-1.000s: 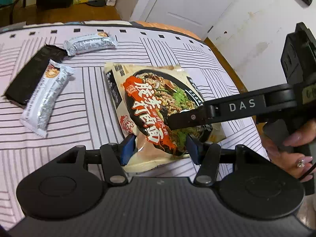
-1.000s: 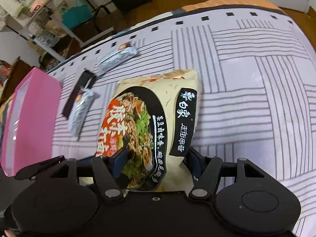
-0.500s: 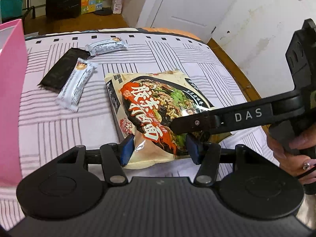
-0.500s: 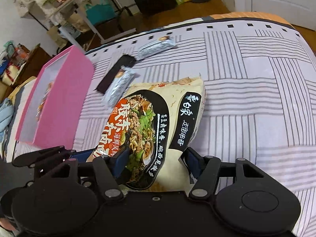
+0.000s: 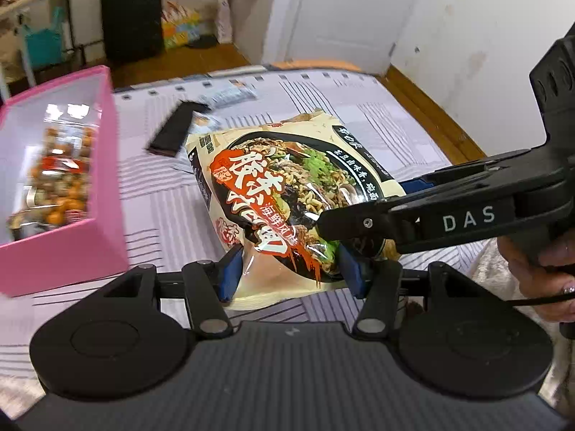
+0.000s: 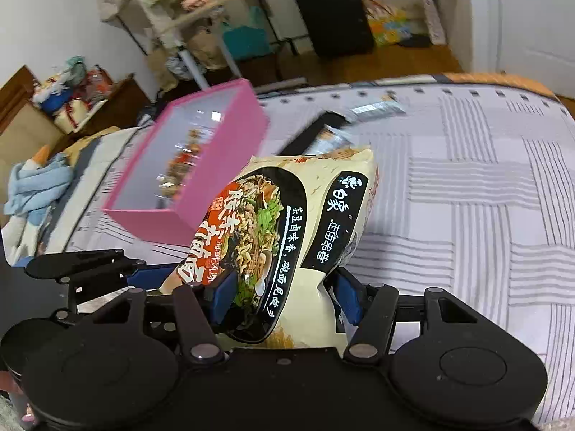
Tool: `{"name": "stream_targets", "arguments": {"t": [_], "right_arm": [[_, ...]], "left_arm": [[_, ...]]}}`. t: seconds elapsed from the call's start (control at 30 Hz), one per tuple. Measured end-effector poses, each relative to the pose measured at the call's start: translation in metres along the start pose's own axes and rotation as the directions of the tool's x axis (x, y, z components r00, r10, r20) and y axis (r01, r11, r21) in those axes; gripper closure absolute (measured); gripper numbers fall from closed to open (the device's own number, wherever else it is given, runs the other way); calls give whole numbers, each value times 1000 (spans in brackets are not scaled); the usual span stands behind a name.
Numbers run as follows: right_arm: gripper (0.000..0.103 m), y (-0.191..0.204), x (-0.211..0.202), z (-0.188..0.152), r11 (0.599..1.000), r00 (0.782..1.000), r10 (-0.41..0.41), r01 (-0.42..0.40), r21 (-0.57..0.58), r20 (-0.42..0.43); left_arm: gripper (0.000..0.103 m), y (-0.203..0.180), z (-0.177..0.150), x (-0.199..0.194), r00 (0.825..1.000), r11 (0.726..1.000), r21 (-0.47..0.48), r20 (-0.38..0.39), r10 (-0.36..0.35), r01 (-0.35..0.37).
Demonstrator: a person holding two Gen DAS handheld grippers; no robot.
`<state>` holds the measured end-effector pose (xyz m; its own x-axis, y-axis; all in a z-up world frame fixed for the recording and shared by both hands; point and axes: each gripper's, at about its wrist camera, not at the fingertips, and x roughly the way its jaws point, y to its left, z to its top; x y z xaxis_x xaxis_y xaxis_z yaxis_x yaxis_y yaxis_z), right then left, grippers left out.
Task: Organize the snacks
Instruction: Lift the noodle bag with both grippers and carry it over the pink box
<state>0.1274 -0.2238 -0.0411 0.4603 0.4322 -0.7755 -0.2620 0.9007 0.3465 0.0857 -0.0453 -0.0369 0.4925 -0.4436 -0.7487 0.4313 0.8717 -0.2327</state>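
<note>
A large cream noodle packet point(image 5: 287, 179) with a black bowl picture and red lettering hangs tilted above the striped bedspread. My left gripper point(image 5: 289, 269) is shut on its near edge, blue pads pressing both sides. My right gripper point(image 5: 370, 203) reaches in from the right and clamps the packet's right side. In the right wrist view the same packet point(image 6: 273, 222) stands between my right gripper's point(image 6: 284, 294) pads, and the left gripper point(image 6: 154, 283) grips it from the left. The open pink box point(image 5: 107, 143) with snacks inside sits to the left, also seen as the pink box point(image 6: 151, 222).
A black bar point(image 5: 176, 129) and a silver wrapped bar point(image 5: 230, 95) lie on the bed beyond the packet, and another silver bar point(image 6: 330, 140) peeks out behind it. A hand point(image 5: 539, 262) holds the right gripper. Shelves, bags and a door stand past the bed.
Both grippers have lifted the noodle packet off the bedspread and carried it leftward. The pink box has come into view and is now close on the left.
</note>
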Motion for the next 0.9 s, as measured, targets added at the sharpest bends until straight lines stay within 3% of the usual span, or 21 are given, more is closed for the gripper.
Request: {"name": "stream_targets", "arguments": {"t": [0.27, 0.53, 0.77, 0.9], "right_arm": [[39, 58, 10, 46, 990, 998, 55, -49, -134, 42], [38, 115, 61, 95, 962, 995, 103, -96, -257, 16], [38, 131, 127, 130, 968, 991, 133, -131, -215, -5], [38, 129, 163, 138, 972, 986, 163, -167, -167, -35]], "left_arm": [[49, 38, 17, -52, 993, 997, -2, 88, 80, -80], [49, 99, 31, -76, 967, 977, -77, 150, 208, -198], [49, 164, 47, -60, 954, 961, -117, 141, 264, -249], [49, 194, 51, -40, 949, 954, -92, 117, 294, -284]]}}
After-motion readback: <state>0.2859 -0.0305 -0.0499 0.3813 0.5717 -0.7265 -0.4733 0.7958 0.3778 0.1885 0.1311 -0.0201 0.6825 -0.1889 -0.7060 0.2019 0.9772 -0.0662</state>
